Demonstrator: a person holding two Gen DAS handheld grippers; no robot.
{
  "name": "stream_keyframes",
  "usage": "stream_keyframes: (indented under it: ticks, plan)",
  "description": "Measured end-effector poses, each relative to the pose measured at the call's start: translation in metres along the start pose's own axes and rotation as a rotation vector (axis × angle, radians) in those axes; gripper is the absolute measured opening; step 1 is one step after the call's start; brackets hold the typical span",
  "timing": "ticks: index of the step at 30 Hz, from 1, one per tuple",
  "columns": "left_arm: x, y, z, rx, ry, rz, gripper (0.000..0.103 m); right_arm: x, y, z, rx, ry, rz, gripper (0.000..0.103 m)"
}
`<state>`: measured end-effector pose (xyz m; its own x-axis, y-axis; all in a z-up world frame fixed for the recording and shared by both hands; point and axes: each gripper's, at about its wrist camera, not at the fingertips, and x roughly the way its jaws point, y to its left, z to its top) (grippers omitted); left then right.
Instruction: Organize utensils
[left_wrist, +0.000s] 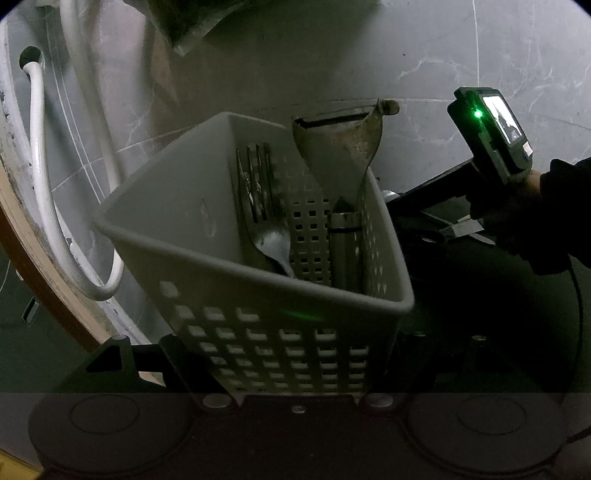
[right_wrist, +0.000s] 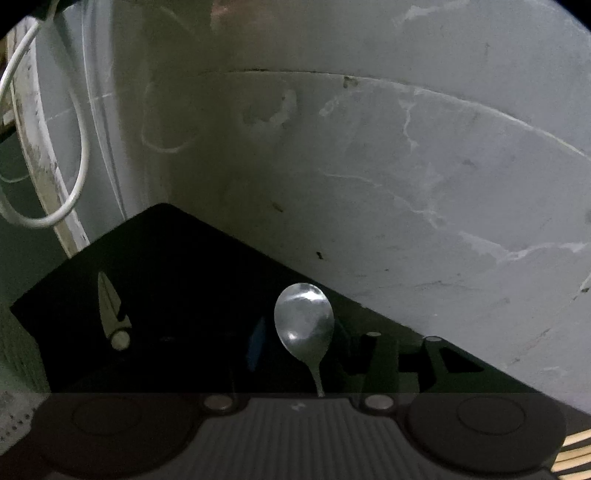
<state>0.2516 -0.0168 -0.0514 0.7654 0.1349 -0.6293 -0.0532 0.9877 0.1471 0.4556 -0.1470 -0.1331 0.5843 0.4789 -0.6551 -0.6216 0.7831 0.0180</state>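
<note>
**Inspector A:** We find the white perforated utensil caddy (left_wrist: 258, 295) clamped in the left gripper (left_wrist: 280, 369), raised before the marble wall (left_wrist: 406, 55). Forks (left_wrist: 258, 192) and a metal peeler (left_wrist: 343, 155) stand inside.

**Inspector B:** We note a spoon (right_wrist: 304, 321) standing bowl-up between the fingers of the right gripper (right_wrist: 299, 369), above a black surface (right_wrist: 166, 258). Whether those pads press on its handle, we cannot tell. A white hose (left_wrist: 40, 177) hangs at left.

Spoon (right_wrist: 304, 324) upright between right gripper's (right_wrist: 303, 373) jaws
</note>
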Motion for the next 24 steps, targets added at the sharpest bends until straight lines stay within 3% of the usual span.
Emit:
stream_keyframes:
  ticks: [5,7,9,13,24]
  plan:
    - [0.001,0.001,-0.001,0.0,0.001,-0.001,0.084,0.005,0.008,0.0,0.019,-0.007,0.014,0.06]
    - [0.001,0.001,-0.001,0.0,0.002,-0.001,0.084,0.008,0.013,0.001,0.021,-0.014,0.013,0.06]
    - [0.001,0.001,0.0,-0.001,0.002,-0.001,0.084,0.009,0.017,0.001,0.022,-0.022,0.006,0.057]
    - [0.001,0.0,0.0,-0.001,0.002,-0.001,0.084,0.009,0.022,0.0,0.011,-0.035,0.012,0.041]
    - [0.001,0.0,0.0,-0.001,0.002,-0.001,0.084,0.002,0.006,-0.001,0.074,-0.029,0.085,0.04]
